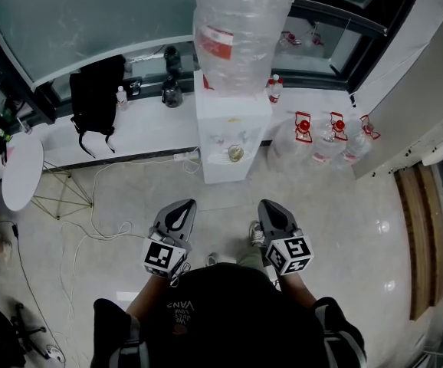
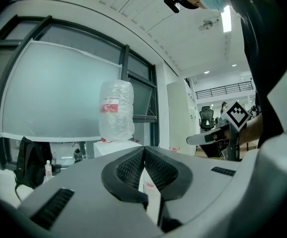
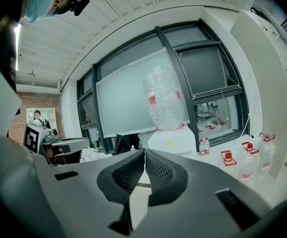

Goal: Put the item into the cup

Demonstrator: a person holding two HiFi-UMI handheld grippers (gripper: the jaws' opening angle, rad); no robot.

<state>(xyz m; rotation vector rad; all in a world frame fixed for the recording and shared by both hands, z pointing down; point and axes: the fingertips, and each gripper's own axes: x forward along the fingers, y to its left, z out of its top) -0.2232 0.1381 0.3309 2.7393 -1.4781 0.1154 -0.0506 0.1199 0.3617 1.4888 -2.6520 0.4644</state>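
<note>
Closed and empty, the left gripper [image 1: 183,205] and right gripper [image 1: 268,205] point at the dispenser [image 1: 233,121] straight ahead, where what looks like a cup [image 1: 235,153] sits, slightly nearer the right.

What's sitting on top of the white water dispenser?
A large clear plastic water bottle with a red label stands on the white water dispenser. Its neck is covered from here.

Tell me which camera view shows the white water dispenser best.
The head view. The water dispenser stands there nearly whole, from its bottle down to the floor. In the left gripper view and the right gripper view, the jaws cover its lower part; only the bottle and the white top show.
</note>
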